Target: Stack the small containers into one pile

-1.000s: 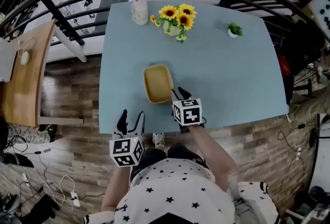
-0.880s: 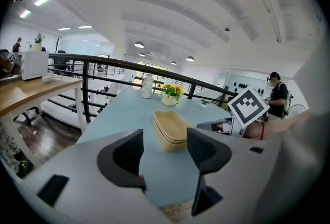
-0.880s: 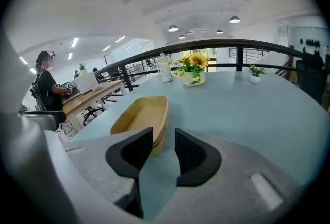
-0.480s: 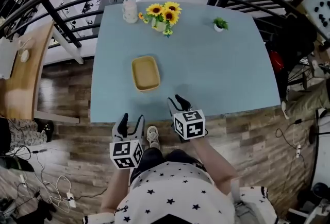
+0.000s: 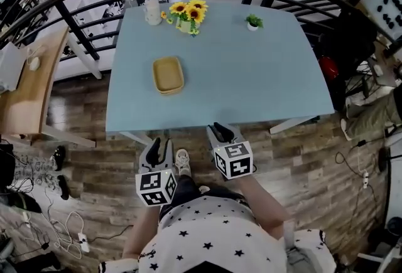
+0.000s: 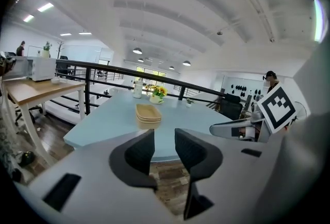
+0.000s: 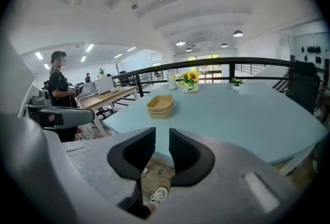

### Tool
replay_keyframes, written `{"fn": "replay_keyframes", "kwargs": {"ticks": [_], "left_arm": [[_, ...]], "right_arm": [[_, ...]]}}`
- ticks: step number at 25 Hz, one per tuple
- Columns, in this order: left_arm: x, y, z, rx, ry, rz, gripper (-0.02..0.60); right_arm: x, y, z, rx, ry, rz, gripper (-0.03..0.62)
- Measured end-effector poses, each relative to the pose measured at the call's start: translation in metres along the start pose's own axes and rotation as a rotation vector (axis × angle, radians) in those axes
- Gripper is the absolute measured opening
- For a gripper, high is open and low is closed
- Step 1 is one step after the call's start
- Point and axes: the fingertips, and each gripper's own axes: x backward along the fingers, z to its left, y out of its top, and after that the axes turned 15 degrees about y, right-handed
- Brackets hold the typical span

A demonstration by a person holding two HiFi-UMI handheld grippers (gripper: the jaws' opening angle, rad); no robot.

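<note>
Now | containers (image 5: 168, 74): nested as one pile on the surface (image 5: 251, 71), near its left edge, so I judge stacking done | left gripper (image 5: 161, 143), right gripper (image 5: 221, 132): off the near edge, over the floor, clear of the pile | jaws: both have just been closing, narrow gap, nothing between

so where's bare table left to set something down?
On the table, the whole right half is bare: from the container stack to the right edge, below the small potted plant. So is the near strip in front of the stack. Crowded only along the far edge: white jar, sunflowers, plant.
</note>
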Motion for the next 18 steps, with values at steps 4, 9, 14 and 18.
{"fn": "replay_keyframes", "kwargs": {"ticks": [4,9,14,18], "left_arm": [[0.026,-0.009,-0.008,-0.010,0.003,-0.022,0.081],[0.058,-0.020,-0.017,-0.017,0.008,-0.038,0.058],[0.081,-0.031,-0.028,-0.024,0.001,-0.050,0.041],[0.094,-0.039,-0.038,-0.031,-0.014,-0.055,0.026]], "right_arm": [[0.030,-0.014,0.012,0.004,-0.010,-0.019,0.047],[0.067,-0.029,0.029,0.007,-0.017,-0.039,0.013],[0.096,-0.042,0.041,0.025,-0.017,-0.055,0.006],[0.111,-0.053,0.050,0.025,0.000,-0.068,0.006]]}}
